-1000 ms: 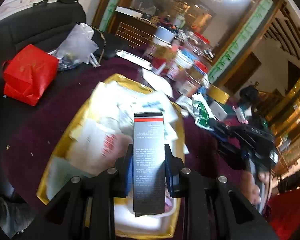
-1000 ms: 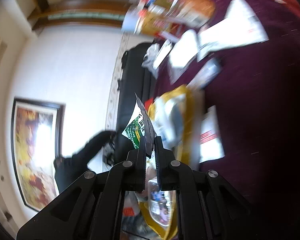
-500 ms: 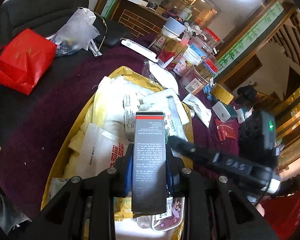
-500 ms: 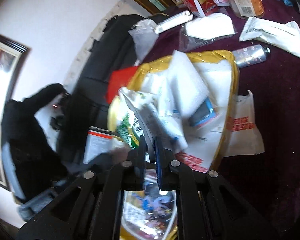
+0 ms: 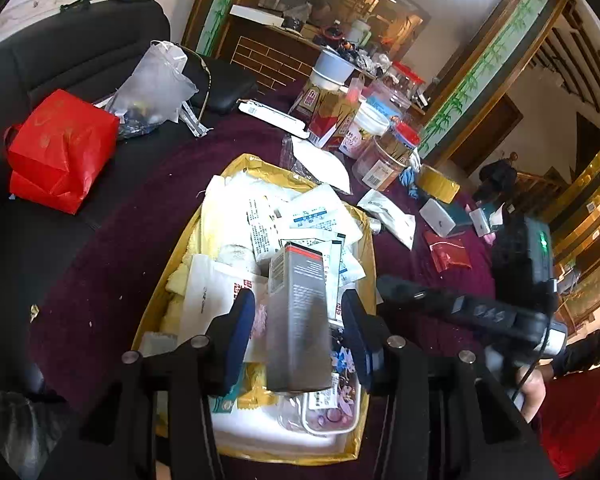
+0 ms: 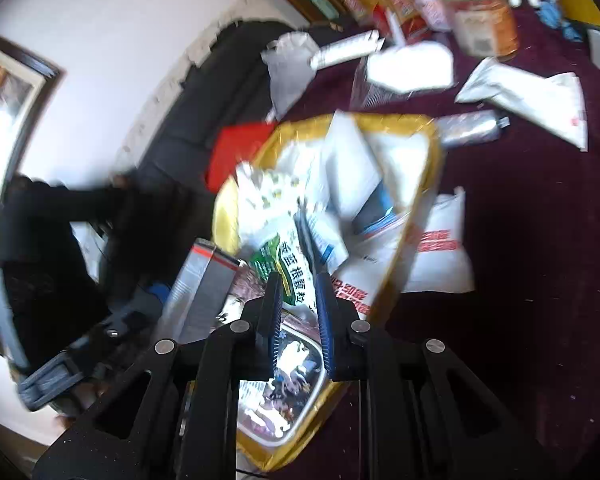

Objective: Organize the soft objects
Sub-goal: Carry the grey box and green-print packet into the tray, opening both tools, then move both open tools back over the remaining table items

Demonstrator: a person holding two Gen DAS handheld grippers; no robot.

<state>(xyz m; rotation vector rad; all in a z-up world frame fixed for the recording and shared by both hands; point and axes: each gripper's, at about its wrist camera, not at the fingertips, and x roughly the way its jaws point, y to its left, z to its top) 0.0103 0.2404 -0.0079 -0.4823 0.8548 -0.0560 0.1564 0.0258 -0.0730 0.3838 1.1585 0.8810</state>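
Observation:
A gold tray (image 5: 366,248) full of white sachets and packets sits on the dark red tablecloth. My left gripper (image 5: 298,328) is open above the tray's near end; a grey carton with a red band (image 5: 298,316) stands tilted between its spread jaws, loose from both pads. In the right wrist view the same carton (image 6: 204,284) shows at left. My right gripper (image 6: 298,292) has its jaws slightly apart, with a green and white sachet (image 6: 288,264) lying between the fingertips over the tray (image 6: 428,140).
A red bag (image 5: 60,152) and a clear plastic bag (image 5: 156,84) lie on a black sofa at left. Jars and boxes (image 5: 364,120) crowd the far table. A white packet (image 6: 528,96) and a silver tube (image 6: 468,128) lie beside the tray.
My left gripper has opened and let go of the grey carton, which now tilts free. My right gripper's jaws have parted around the green sachet over the tray.

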